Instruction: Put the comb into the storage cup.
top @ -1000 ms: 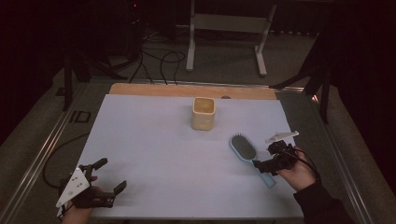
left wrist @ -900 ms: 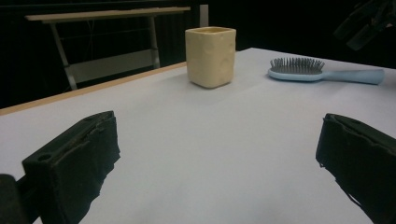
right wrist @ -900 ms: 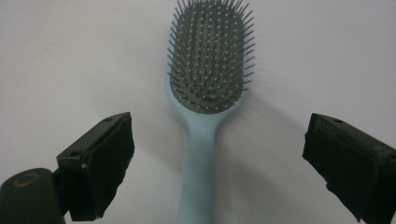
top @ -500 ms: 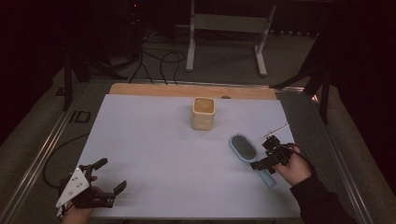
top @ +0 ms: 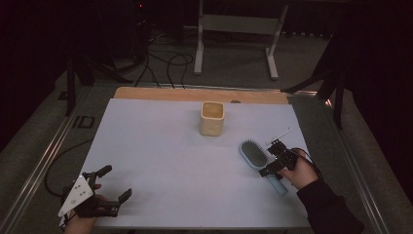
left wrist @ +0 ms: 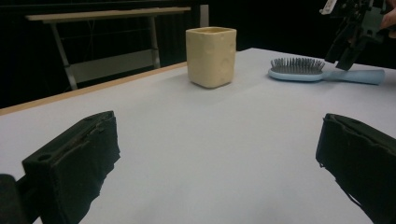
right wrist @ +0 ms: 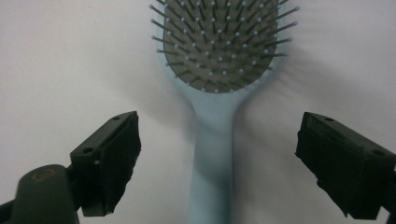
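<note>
Right gripper [top: 274, 157] over the hairbrush [top: 259, 160]: its 2 jaws stand released, wide apart and straddling the pale blue handle [right wrist: 211, 163] without touching it, 1 jaw on each side, so the handle lies centred in the gap ready for a pinch. Over the last second the jaws have been closing slightly, with the handle between them and not yet gripped. The brush lies flat on the white tabletop [top: 160, 146], bristles up, at the right side and nearer than the cup, its head toward the far left and its handle running back under the person's right hand [top: 298, 171]; this lie offers the narrow handle, not the broad bristled head, to the jaws. The cream square cup [top: 212, 118] stands upright and open near the far middle, well apart from the brush and probably its destination. The left gripper [top: 108, 191], jaws released and holding nothing, rests at the near left corner, clear of the work.
</note>
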`<state>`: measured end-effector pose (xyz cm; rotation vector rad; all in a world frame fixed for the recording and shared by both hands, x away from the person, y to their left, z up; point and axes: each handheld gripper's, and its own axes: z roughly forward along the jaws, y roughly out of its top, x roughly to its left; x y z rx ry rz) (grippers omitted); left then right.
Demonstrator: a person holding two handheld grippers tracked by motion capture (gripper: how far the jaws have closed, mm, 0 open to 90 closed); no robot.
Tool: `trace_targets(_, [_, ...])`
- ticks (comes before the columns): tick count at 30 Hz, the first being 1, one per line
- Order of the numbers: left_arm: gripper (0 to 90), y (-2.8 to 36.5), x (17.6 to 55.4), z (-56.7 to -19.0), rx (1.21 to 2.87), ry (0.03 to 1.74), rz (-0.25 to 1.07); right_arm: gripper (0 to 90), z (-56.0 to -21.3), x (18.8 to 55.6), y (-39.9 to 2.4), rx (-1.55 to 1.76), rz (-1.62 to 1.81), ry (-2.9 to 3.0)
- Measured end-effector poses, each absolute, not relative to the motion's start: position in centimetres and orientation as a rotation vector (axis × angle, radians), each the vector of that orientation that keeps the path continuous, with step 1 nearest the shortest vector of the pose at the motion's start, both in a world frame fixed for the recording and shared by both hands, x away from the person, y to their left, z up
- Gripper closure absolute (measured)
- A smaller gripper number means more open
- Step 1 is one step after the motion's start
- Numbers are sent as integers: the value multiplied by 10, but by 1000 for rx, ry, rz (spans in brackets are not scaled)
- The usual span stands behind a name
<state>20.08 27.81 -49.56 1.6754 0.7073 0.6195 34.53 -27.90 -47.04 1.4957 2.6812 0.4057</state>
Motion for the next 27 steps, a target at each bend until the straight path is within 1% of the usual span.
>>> trace_targets(3, [0,278,201,-496,1677,706,620,104,-473,347,-276,1494,401,2690])
trace_targets(8, [0,278,201,-496,1676,707,620,97,-478,347,-272,1490,343,2709])
trace_targets(10, [0,278,201,-496,1677,708,619,137,-478,348,-272,1497,338,2707])
trace_targets(11, [0,278,201,-496,1677,708,619,137,-478,349,-272,1506,341,2703])
trace_targets(13, [0,278,201,-496,1677,707,619,169,-479,349,-271,1504,336,2701])
trace_targets(16, [0,278,201,-496,1675,709,619,251,-479,349,-269,1500,331,2694])
trace_targets(18, [0,278,201,-496,1676,709,618,336,-480,348,-268,1500,331,2677])
trace_targets(19, [0,278,201,-496,1677,707,618,350,-480,348,-268,1504,333,2674])
trace_targets(21, [0,278,201,-496,1675,707,618,409,-481,348,-267,1501,321,2665])
trace_targets(25, [0,279,201,-496,1674,710,618,447,-484,348,-264,1487,274,2652])
trace_targets(27, [0,278,201,-496,1675,708,618,495,-485,348,-263,1479,254,2650])
